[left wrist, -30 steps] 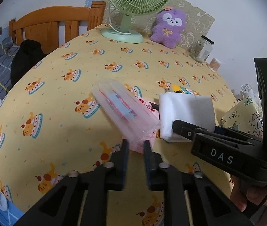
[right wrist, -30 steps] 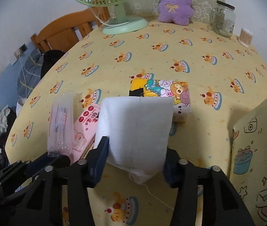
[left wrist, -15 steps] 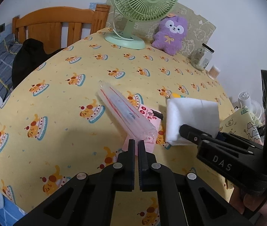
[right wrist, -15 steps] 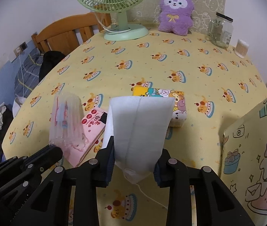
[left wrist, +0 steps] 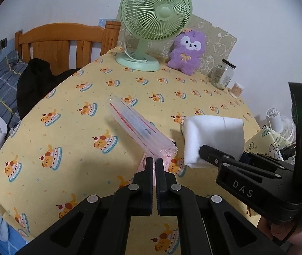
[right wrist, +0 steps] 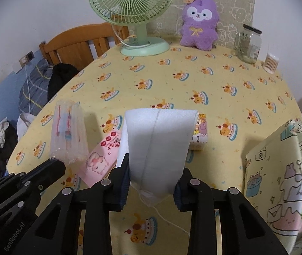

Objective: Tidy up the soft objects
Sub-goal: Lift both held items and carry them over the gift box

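The left tool (left wrist: 155, 162) is clenched on the edge of a clear plastic bag (left wrist: 139, 130), lifted off the desk (left wrist: 66, 127). The right tool (right wrist: 151, 183) squeezes a white foam pouch (right wrist: 159, 144). Only the right view shows the pink packet (right wrist: 102, 157) and cartoon box (right wrist: 200, 133) lying beneath.

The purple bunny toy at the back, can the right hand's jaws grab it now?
Probably not yet. The right gripper is shut on the white foam sheet, so its jaws are full. The purple bunny toy sits far across the table; open cloth lies between.
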A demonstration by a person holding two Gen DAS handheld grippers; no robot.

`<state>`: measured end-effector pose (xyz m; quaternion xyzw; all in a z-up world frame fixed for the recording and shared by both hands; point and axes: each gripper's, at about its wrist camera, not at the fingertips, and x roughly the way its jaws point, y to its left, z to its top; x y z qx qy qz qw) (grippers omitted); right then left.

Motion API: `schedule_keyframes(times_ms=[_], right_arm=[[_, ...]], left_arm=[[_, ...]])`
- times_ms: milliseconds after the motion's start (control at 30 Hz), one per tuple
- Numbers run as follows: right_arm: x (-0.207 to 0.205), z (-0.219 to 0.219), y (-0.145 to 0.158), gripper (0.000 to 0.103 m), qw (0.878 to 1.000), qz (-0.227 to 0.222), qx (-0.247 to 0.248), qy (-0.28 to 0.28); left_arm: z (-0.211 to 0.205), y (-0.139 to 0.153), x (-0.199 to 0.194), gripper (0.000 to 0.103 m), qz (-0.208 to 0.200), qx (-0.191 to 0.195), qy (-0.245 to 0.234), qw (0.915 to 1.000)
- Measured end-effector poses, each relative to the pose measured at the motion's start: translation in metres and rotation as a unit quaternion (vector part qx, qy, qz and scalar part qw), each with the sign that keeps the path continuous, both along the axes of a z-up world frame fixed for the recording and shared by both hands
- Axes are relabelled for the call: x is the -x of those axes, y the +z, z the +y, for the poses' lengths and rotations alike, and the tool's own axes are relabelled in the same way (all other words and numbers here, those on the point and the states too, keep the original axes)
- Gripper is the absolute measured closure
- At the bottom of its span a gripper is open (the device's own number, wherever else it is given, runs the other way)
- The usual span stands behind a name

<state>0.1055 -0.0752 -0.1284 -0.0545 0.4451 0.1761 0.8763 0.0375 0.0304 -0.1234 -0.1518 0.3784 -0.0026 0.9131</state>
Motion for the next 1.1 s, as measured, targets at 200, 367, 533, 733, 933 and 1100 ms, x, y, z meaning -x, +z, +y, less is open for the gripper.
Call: schedule_keyframes(times_ms=[200,367,533,733,933,1100], right_arm=[[0.007,-0.005,0.017,0.067,1.0,-0.017,-0.005,-0.003],[0.016,-0.01,0.033,0.067,0.999,-0.034,-0.009,-0.005],[0.024,-0.016,0.047,0.067,0.999,-0.05,-0.012,-0.008],[0.032,-0.03,0.065,0.067,0.997,-0.069,-0.021,-0.015],[0.04,-0.044,0.083,0.067,0.995,-0.088,-0.03,-0.021],[0.047,-0.059,0.097,0.067,0.993,-0.104,-0.037,-0.032]], left_arm=[[-0.005,0.008,0.004,0.103,-0.007,-0.006,-0.003,1.0],[-0.012,0.019,0.008,0.103,-0.018,-0.012,-0.006,0.9997],[-0.022,0.03,0.012,0.103,-0.029,-0.021,-0.013,0.9993],[-0.034,0.042,0.015,0.103,-0.043,-0.028,-0.019,0.9985],[-0.047,0.054,0.018,0.103,-0.054,-0.036,-0.026,0.9976],[-0.062,0.065,0.019,0.103,-0.065,-0.043,-0.038,0.9962]])
